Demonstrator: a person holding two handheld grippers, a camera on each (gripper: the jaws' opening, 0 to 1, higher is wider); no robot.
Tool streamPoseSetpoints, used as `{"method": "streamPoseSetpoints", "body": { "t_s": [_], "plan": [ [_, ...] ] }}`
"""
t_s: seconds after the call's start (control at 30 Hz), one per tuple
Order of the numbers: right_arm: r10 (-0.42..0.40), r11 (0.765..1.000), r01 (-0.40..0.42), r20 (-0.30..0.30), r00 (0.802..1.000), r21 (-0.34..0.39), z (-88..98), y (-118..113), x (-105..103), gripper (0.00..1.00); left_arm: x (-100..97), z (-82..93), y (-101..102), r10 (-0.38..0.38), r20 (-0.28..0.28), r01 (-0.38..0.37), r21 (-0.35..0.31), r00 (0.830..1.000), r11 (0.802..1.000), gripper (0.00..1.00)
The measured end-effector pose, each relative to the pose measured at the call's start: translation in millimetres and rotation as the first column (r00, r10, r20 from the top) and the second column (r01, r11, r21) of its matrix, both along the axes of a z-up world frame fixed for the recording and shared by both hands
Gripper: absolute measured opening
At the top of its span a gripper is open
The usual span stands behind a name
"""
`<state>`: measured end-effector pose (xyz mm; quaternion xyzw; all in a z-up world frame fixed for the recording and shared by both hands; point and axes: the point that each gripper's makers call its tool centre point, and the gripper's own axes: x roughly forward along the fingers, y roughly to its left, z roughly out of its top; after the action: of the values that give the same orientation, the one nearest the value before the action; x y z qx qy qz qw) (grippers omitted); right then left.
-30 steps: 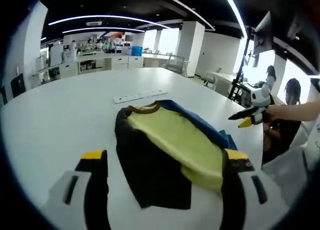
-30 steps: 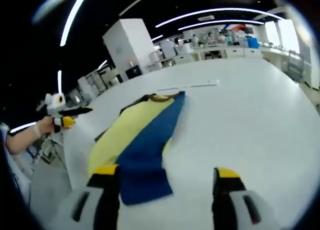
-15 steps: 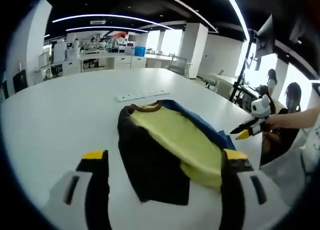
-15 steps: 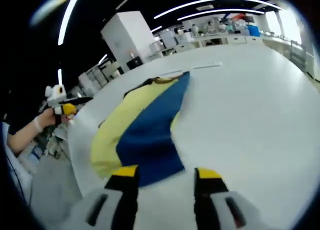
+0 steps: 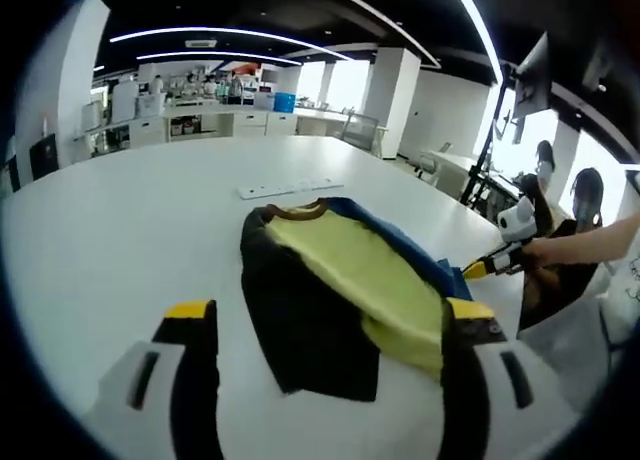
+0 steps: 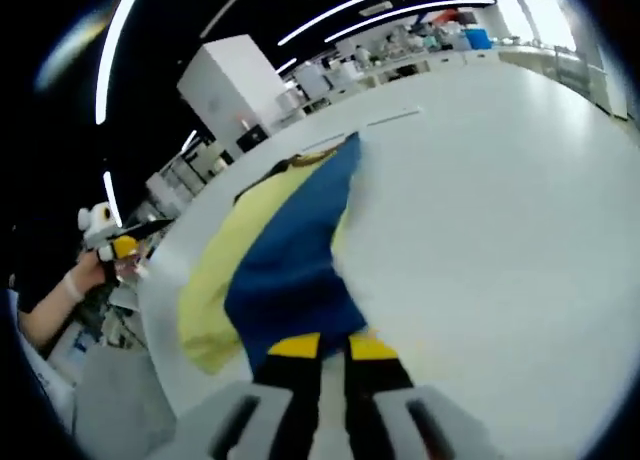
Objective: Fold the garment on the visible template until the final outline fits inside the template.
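Observation:
The garment (image 5: 340, 280) lies on the white table (image 5: 120, 230), with a black panel on the left, a yellow middle and a blue strip along the right side. My left gripper (image 5: 330, 315) stands open, its jaws either side of the garment's near end and not touching it. In the right gripper view the garment (image 6: 290, 250) shows its blue and yellow panels. My right gripper (image 6: 334, 347) has its jaws nearly together on the blue near edge. That gripper (image 5: 492, 266) also appears at the garment's right side, held by a hand.
A white power strip (image 5: 285, 188) lies on the table beyond the collar. The table's edge (image 6: 160, 310) runs close to the garment's yellow side. The left gripper (image 6: 118, 244) is held by a hand off that edge. Desks, a pillar and seated people are in the background.
My right gripper has moved in to the blue near edge and its jaws have closed from wide apart to nearly together. The left gripper has stayed open and hardly moved.

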<state>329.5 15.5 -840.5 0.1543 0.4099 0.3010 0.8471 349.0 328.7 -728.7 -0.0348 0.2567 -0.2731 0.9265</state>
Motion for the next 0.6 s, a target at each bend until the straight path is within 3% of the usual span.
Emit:
{"method": "streamPoseSetpoints", "body": {
  "t_s": [0.13, 0.23, 0.37, 0.47, 0.6],
  "plan": [
    [-0.02, 0.995, 0.018, 0.019, 1.0, 0.1, 25.8, 7.1, 10.3, 0.0, -1.5, 2.4, 3.3, 0.009, 0.008, -0.009, -0.005, 1.0, 1.0, 0.89],
    [0.012, 0.993, -0.02, 0.065, 0.998, 0.116, 52.1, 23.9, 15.8, 0.0, -1.6, 2.9, 5.5, 0.012, 0.01, -0.012, -0.007, 1.0, 1.0, 0.89],
    [0.064, 0.986, -0.078, 0.094, 0.993, 0.145, 71.1, 54.8, 18.6, 0.0, -5.1, 6.9, 2.9, 0.019, 0.022, -0.019, -0.016, 1.0, 1.0, 0.89],
    [0.116, 0.982, -0.131, 0.111, 0.987, 0.134, 71.1, 77.2, 22.8, 0.0, -6.8, 8.0, 0.4, 0.018, 0.024, -0.017, -0.02, 1.0, 1.0, 0.89],
    [0.148, 0.985, -0.154, 0.074, 0.986, 0.075, 47.8, 94.7, 27.8, 0.0, -12.1, 10.3, -3.1, 0.025, 0.03, -0.024, -0.031, 0.999, 0.999, 0.89]
  ]
}}
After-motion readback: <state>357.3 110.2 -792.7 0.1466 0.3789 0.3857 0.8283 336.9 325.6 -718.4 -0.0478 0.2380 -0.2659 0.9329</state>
